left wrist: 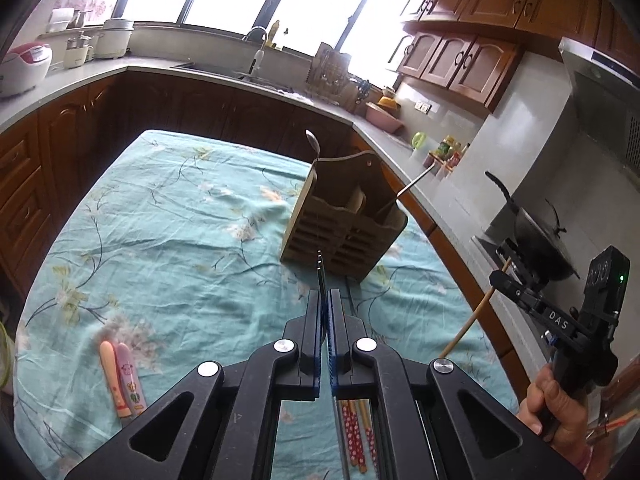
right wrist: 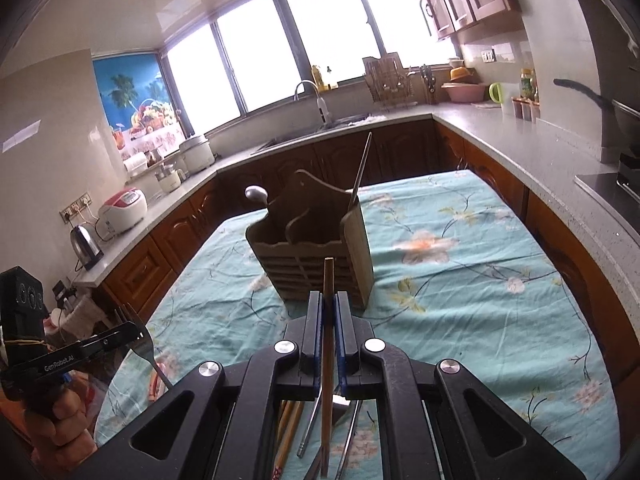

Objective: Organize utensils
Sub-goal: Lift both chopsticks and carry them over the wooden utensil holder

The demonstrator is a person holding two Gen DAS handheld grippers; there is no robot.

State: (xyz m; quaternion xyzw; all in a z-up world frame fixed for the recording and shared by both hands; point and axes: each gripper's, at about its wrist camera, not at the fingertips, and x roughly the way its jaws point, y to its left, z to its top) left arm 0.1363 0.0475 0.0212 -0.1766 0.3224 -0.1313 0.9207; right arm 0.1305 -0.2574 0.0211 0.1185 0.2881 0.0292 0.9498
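Observation:
A wooden utensil holder (left wrist: pixel 344 220) (right wrist: pixel 316 248) stands on the teal flowered tablecloth (left wrist: pixel 160 240). A spoon (left wrist: pixel 312 142) (right wrist: pixel 256 194) and a thin metal handle (left wrist: pixel 416 182) (right wrist: pixel 362 168) stick out of it. My left gripper (left wrist: pixel 325 300) (right wrist: pixel 134 332) is shut on a metal fork (left wrist: pixel 320 274) (right wrist: pixel 144 340), held above the cloth just in front of the holder. Off to the right, my right gripper (right wrist: pixel 329 300) (left wrist: pixel 506 272) is shut on a wooden chopstick (right wrist: pixel 329 280) (left wrist: pixel 468 328), also raised short of the holder.
Two child utensils with pink and orange handles (left wrist: pixel 124 380) lie on the cloth at the near left. Red dotted chopsticks (left wrist: pixel 356 432) and several metal and wooden utensils (right wrist: pixel 312 428) lie under the grippers. Grey counters (right wrist: pixel 520 148) with a sink, appliances and a wok surround the table.

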